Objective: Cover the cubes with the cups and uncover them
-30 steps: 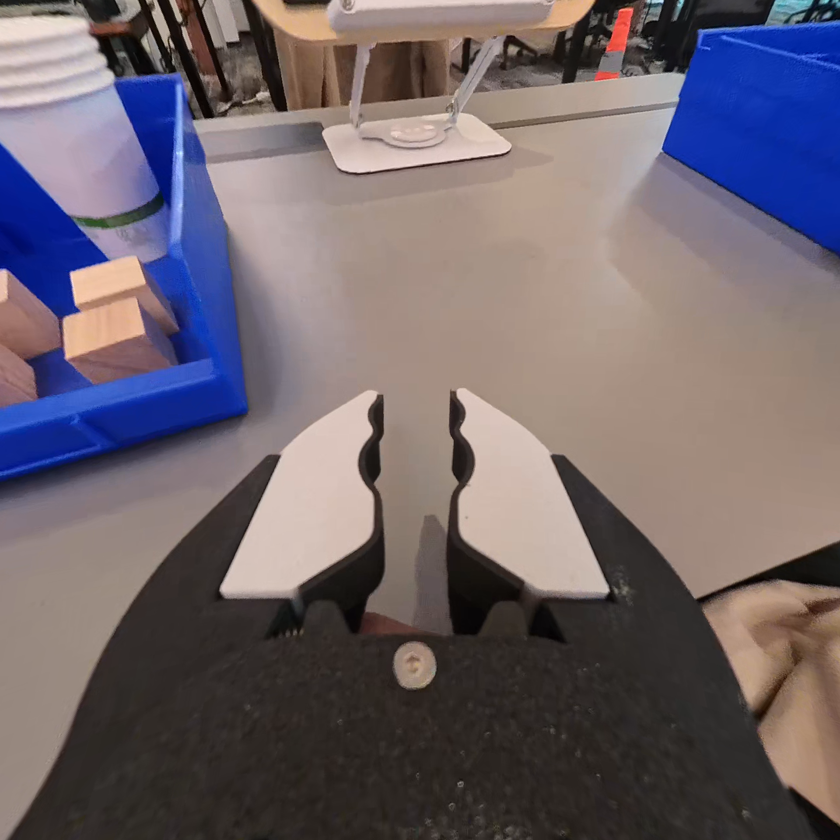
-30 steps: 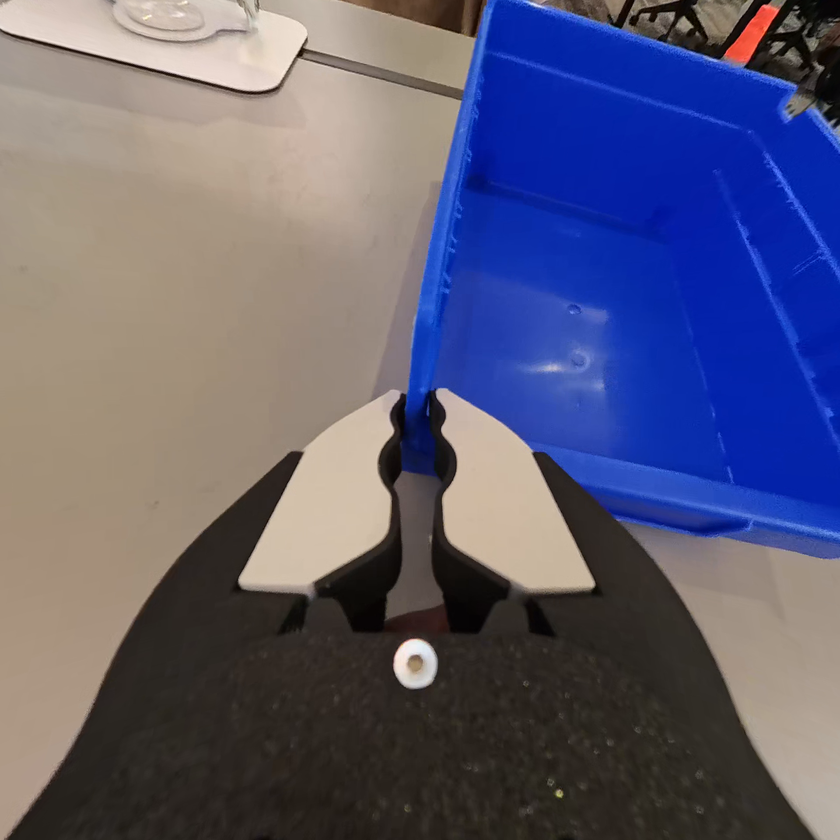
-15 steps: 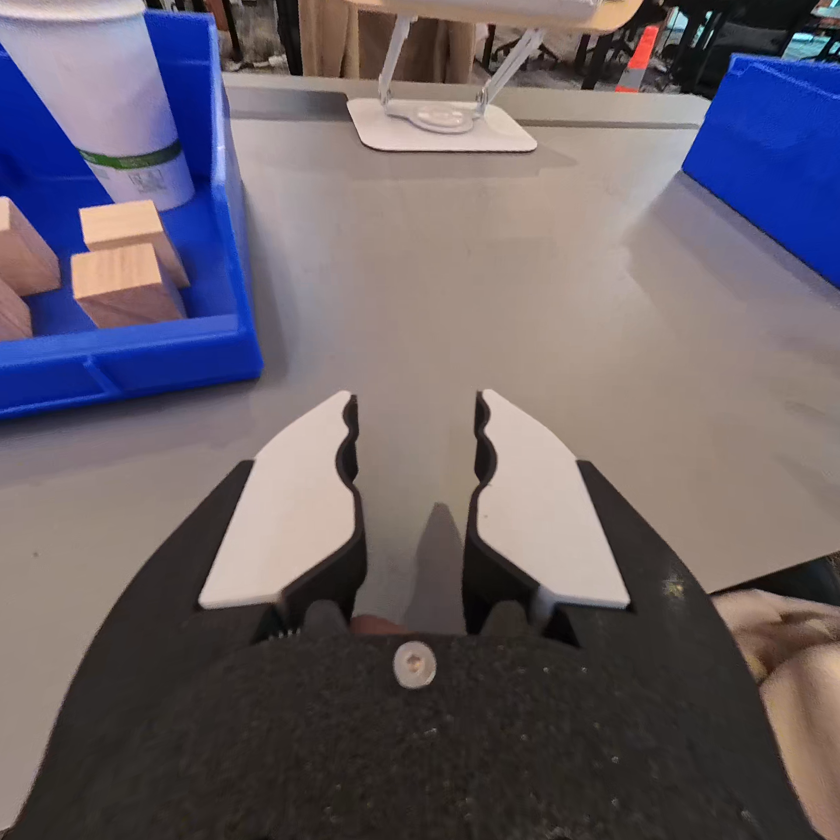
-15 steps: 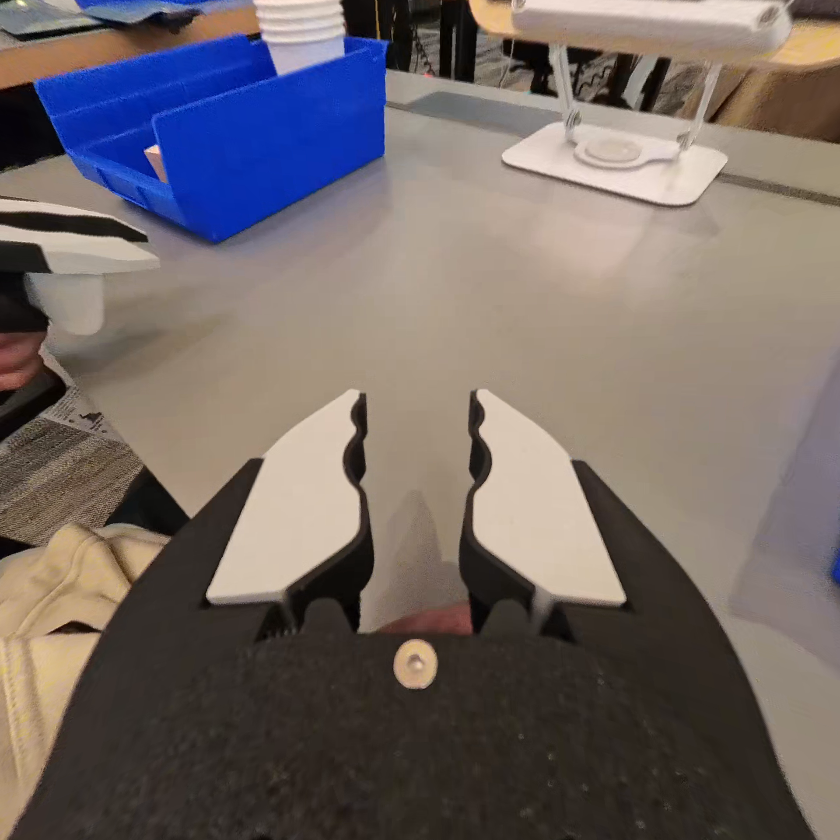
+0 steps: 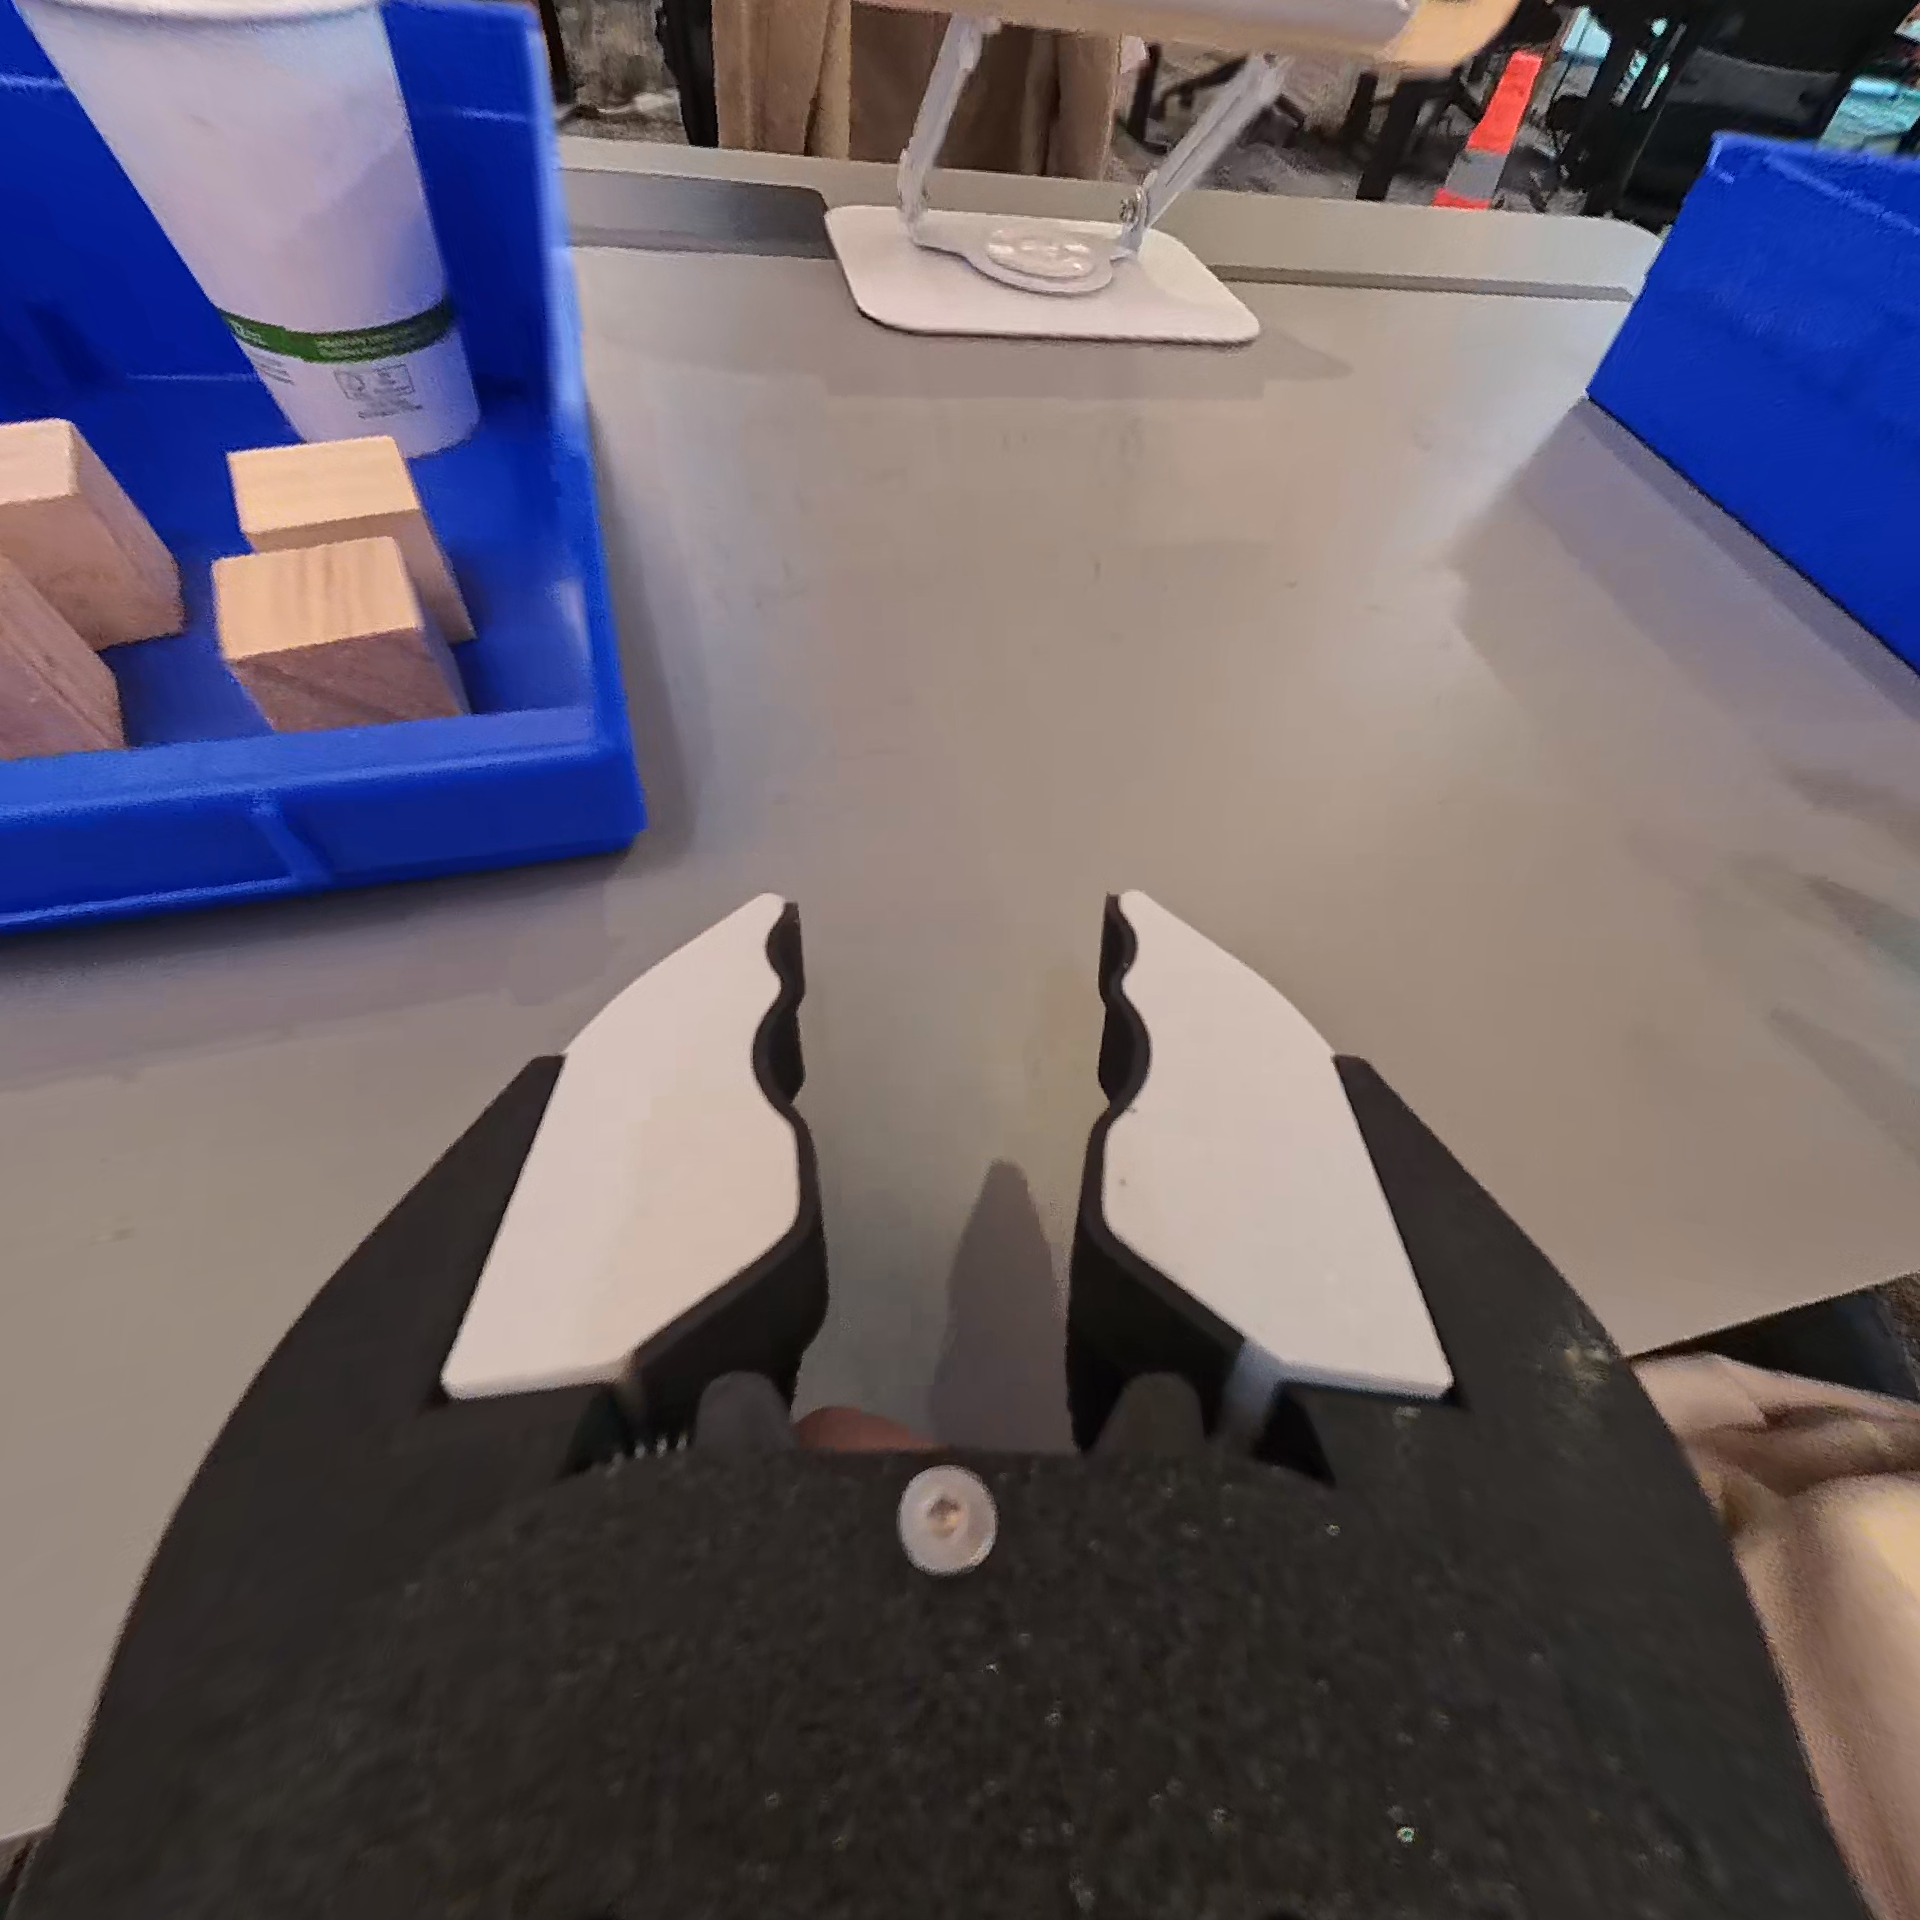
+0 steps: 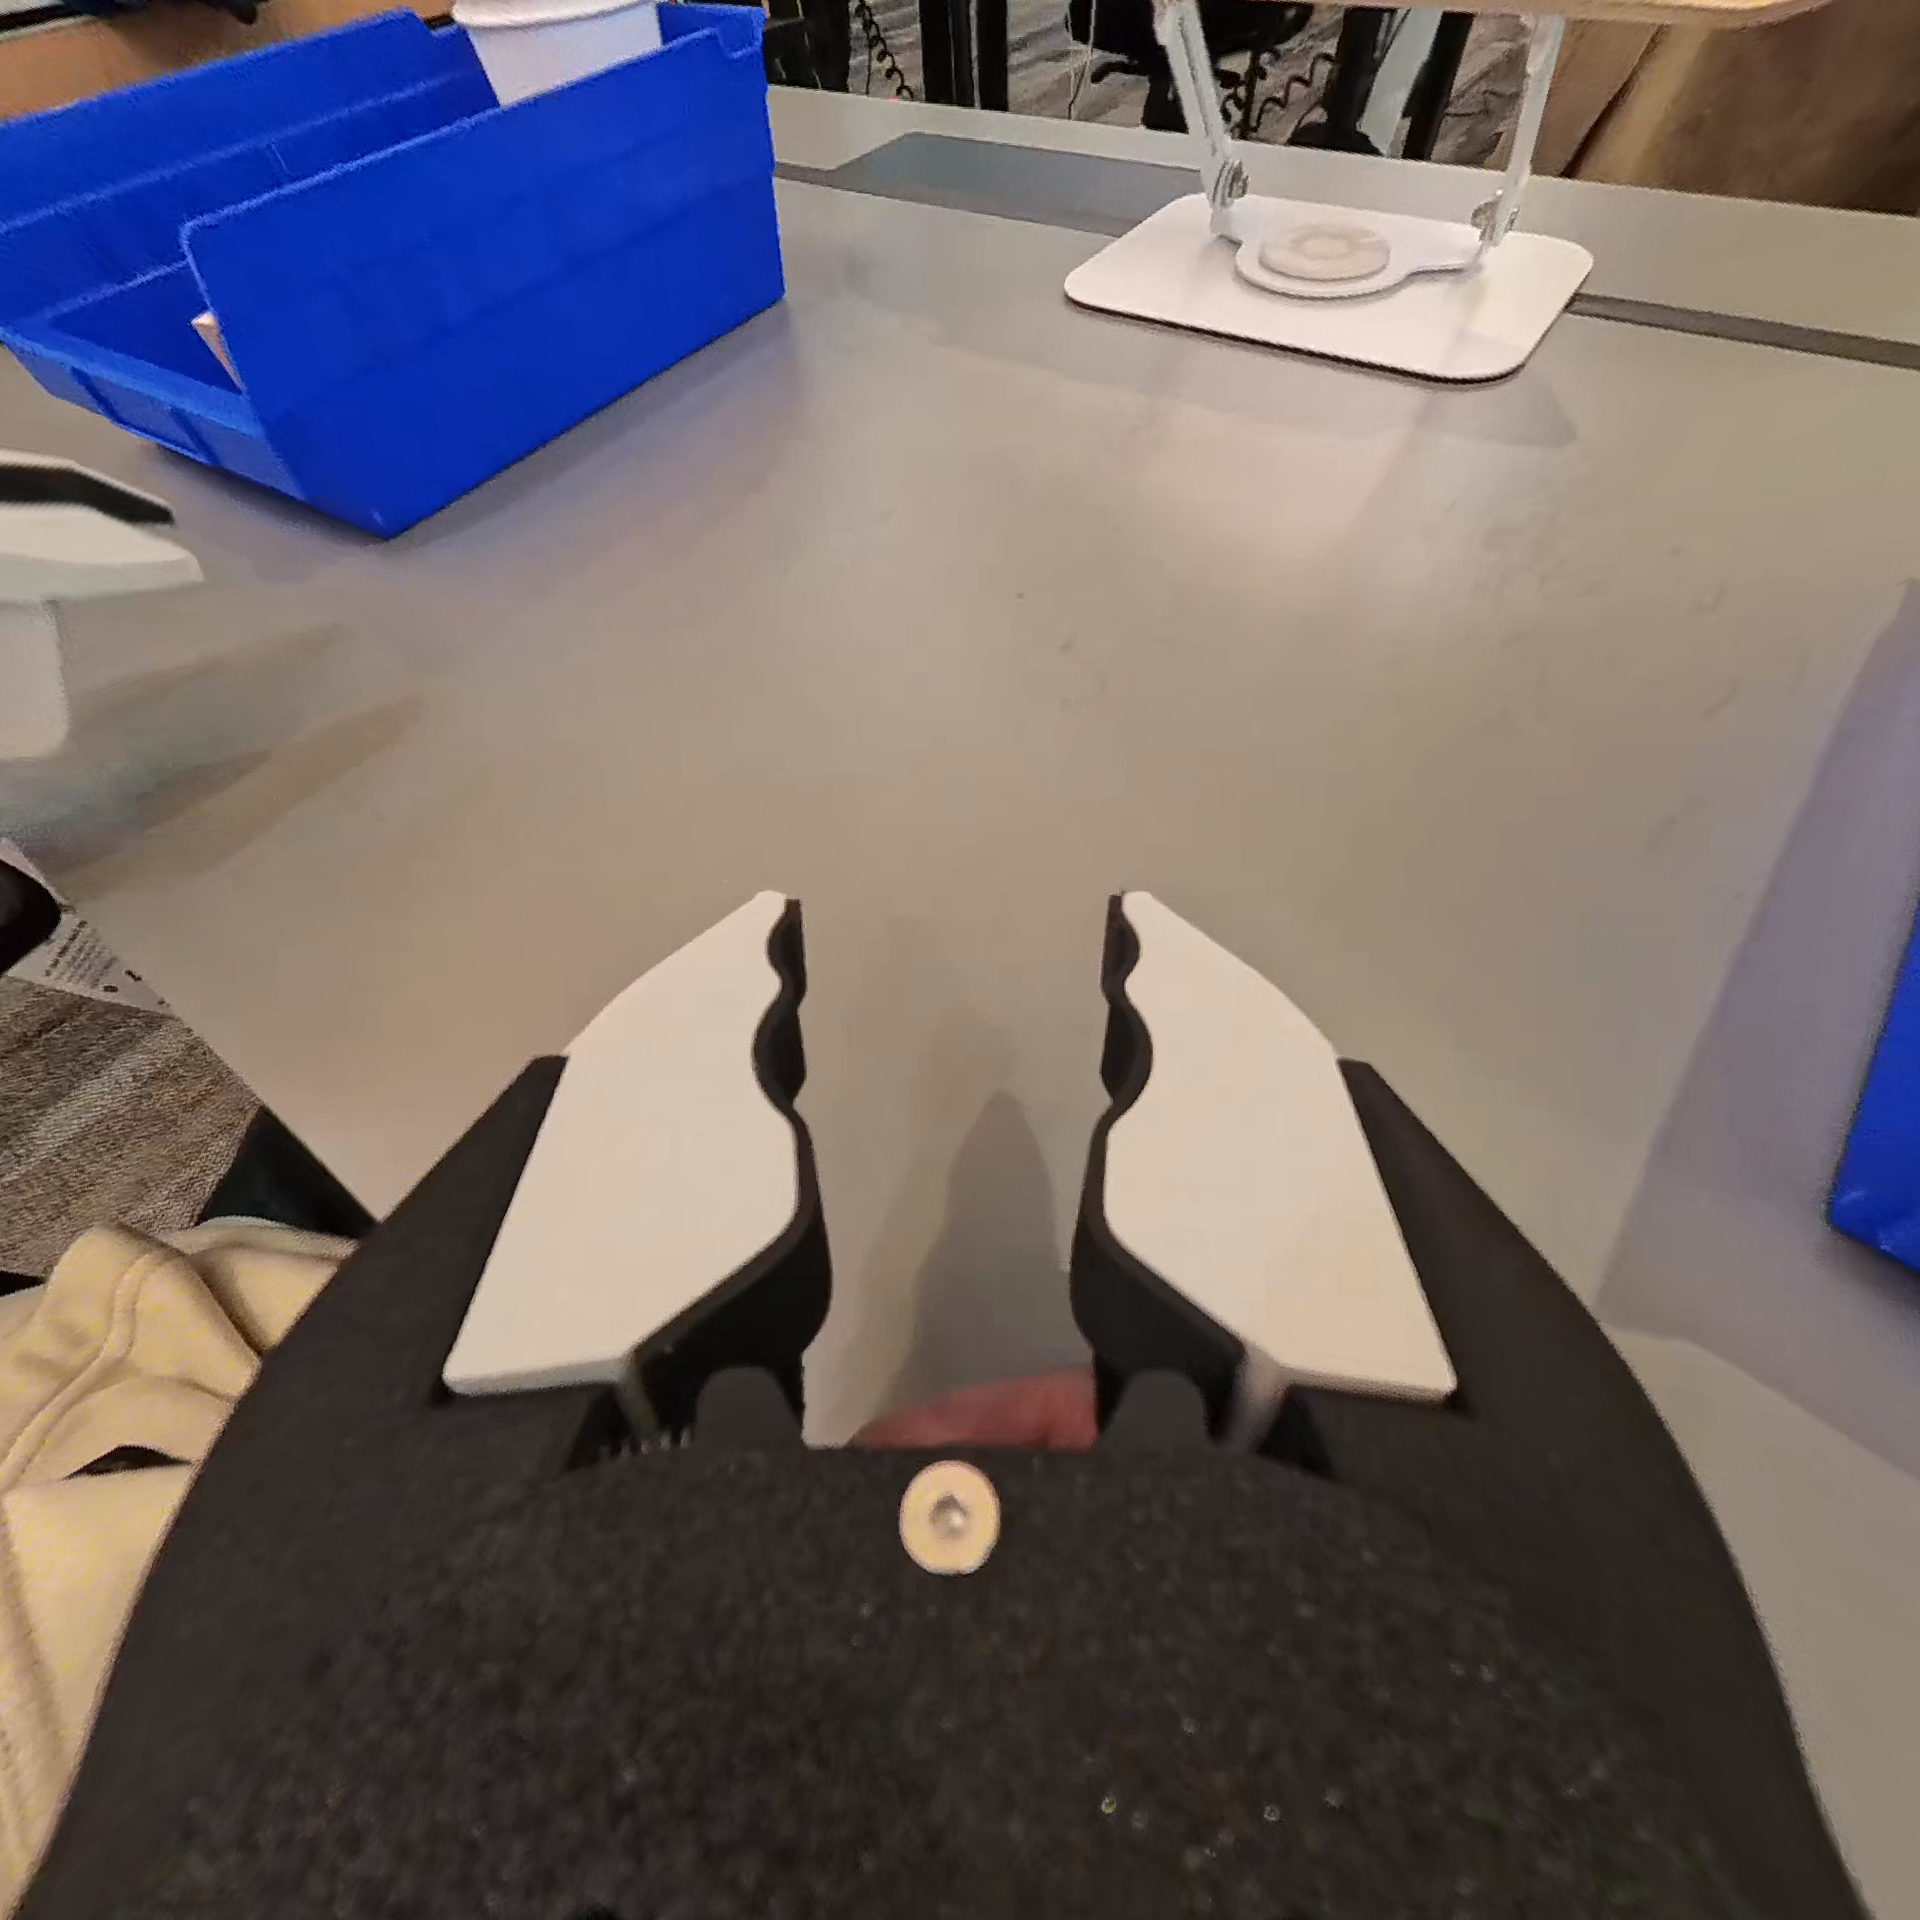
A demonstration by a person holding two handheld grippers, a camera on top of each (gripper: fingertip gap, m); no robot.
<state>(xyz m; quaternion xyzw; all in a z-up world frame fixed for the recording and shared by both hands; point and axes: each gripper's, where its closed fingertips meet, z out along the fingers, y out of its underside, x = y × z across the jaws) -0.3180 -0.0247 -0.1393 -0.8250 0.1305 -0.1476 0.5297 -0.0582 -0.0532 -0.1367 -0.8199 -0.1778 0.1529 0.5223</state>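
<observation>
Several wooden cubes (image 5: 322,634) lie in a blue bin (image 5: 312,821) at the left of the grey table (image 5: 1039,623). A stack of white paper cups (image 5: 281,208) stands upright in the same bin behind them. My left gripper (image 5: 951,914) is open and empty over the bare table, to the right of the bin. My right gripper (image 6: 951,914) is open and empty over the table middle. The right wrist view shows the bin (image 6: 468,291) at far left, the cups' top (image 6: 561,47) above its wall, and part of the left gripper (image 6: 73,540) at the left edge.
A second blue bin (image 5: 1766,395) stands at the right, its corner also in the right wrist view (image 6: 1881,1143). A white stand's base (image 5: 1049,275) sits at the table's far edge. A person's cream sleeve (image 6: 114,1382) hangs by the near edge.
Both grippers have opened wider. The right gripper swung left, away from the empty right bin, and now faces the table middle. The left gripper moved forward and a little toward the cube bin.
</observation>
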